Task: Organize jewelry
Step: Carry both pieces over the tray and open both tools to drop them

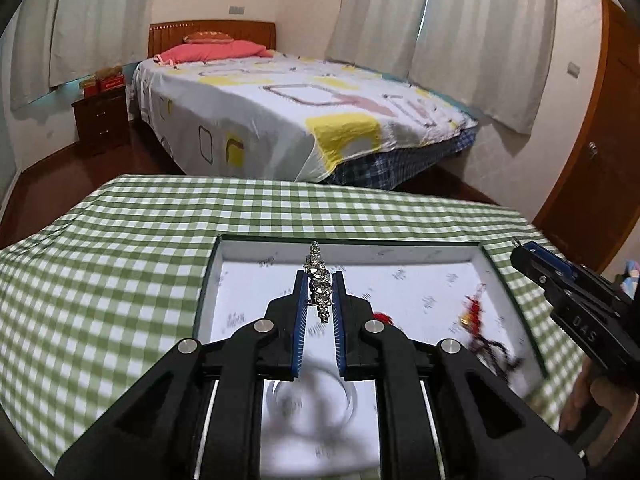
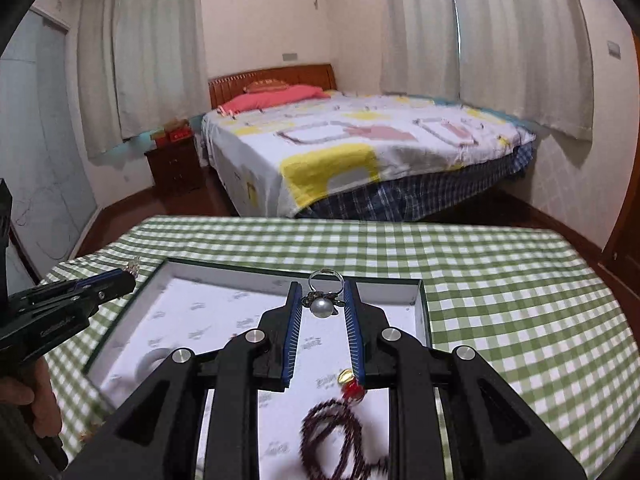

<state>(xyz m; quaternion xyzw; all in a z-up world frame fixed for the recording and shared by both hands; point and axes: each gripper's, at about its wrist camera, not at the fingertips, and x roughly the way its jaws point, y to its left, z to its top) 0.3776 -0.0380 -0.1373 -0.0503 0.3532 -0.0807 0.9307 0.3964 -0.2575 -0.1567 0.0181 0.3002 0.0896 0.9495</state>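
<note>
The left tool [image 1: 318, 300] is pressed together on a sparkly silver ornament [image 1: 319, 280], held above the white tray [image 1: 476, 258]. The right tool [image 2: 324, 308] pinches a pearl ring [image 2: 323, 304] between its pads, also over the tray. Both pieces look lifted clear, so the step is probably carrying them to their places. Keep both grips firm and level and travel smoothly, since the ring is held only by its edges. Steer clear of the dark bead string [image 2: 340, 436] and red charm [image 2: 352, 390] lying on the tray on the green-checked surface [image 2: 500, 280]
</note>
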